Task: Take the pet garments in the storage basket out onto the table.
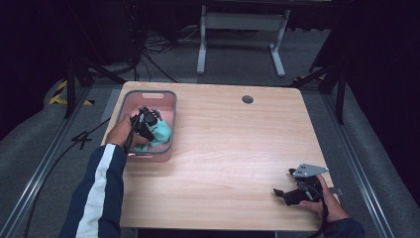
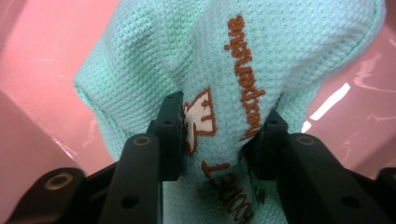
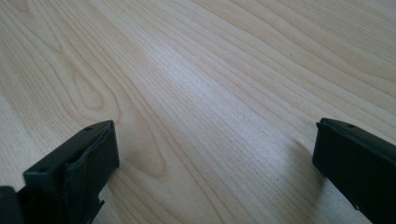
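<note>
A light wooden table (image 1: 233, 148) with visible grain and rounded corners stands on a grey floor. A pink plastic basket (image 1: 166, 99) with a grey rim sits directly on it near the ten o'clock corner. A small round grey grommet (image 1: 247, 99) is set into the tabletop at about twelve o'clock, close to the far edge.

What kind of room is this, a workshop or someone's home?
Probably a lab or recording studio, not a home: a bare wooden table stands among dark curtains, loose cables on grey carpet, and hazard tape on the floor.
</note>
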`<state>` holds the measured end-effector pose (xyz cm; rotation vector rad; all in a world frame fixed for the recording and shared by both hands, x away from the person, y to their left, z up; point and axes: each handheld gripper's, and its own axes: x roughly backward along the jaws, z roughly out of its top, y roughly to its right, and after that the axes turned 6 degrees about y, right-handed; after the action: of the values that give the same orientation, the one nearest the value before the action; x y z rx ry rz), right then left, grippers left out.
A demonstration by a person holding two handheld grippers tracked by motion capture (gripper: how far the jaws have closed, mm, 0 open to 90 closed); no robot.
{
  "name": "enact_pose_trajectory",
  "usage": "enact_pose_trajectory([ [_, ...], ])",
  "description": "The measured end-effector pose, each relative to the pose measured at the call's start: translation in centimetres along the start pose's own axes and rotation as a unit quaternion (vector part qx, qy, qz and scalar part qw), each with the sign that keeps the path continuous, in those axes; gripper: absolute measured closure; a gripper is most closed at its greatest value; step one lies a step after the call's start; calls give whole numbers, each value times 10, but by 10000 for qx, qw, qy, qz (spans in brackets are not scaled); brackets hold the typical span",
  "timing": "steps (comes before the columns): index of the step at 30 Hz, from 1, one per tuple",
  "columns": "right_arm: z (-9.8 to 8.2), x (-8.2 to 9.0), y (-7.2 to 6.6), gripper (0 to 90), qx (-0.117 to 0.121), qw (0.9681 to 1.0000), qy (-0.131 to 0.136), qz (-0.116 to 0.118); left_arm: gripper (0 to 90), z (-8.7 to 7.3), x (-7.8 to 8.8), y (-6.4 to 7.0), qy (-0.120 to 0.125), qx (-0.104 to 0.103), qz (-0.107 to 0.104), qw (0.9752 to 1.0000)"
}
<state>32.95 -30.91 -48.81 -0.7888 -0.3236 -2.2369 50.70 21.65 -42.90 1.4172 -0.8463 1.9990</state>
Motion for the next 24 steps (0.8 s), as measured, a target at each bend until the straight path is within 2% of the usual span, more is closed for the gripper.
enact_pose_trajectory([
  [1, 0, 0, 0, 6, 0, 10000, 0, 0, 663, -1, 2, 1, 122, 39, 93, 9999],
  [3, 0, 0, 0, 6, 0, 10000, 0, -1, 680, -3, 8, -1, 326, 132, 131, 9993],
  [4, 0, 0, 0, 6, 0, 10000, -1, -1, 684, -5, 13, -1, 523, 209, 82, 9984],
  [6, 0, 0, 0, 6, 0, 10000, 0, -2, 688, -8, 21, -2, 727, 265, 21, 9970],
  [7, 0, 0, 0, 6, 2, 10000, 1, -1, 690, -9, 26, -2, 826, 247, 69, 9962],
  [11, 0, 0, 0, 6, 0, 10000, 0, -2, 691, -17, 45, 0, 1318, 390, 55, 9905],
  [13, 0, 0, 0, 6, 1, 10000, 0, -2, 691, -19, 50, 0, 1375, 423, 92, 9896],
  [16, 0, 0, 0, 6, -1, 10000, 0, -3, 691, -25, 63, 2, 1629, 437, 187, 9855],
  [20, 0, 0, 0, 6, 0, 10000, 0, -3, 692, -33, 79, 4, 2038, 538, 241, 9772],
  [21, 0, 0, 0, 6, 0, 10000, 0, -3, 692, -35, 82, 4, 2076, 505, 299, 9765],
  [22, 0, 0, 0, 6, 0, 10000, 0, -2, 692, -37, 86, 5, 2164, 533, 306, 9744],
  [24, 0, 0, 0, 6, -1, 10000, -1, -3, 692, -40, 91, 5, 2262, 533, 353, 9720],
])
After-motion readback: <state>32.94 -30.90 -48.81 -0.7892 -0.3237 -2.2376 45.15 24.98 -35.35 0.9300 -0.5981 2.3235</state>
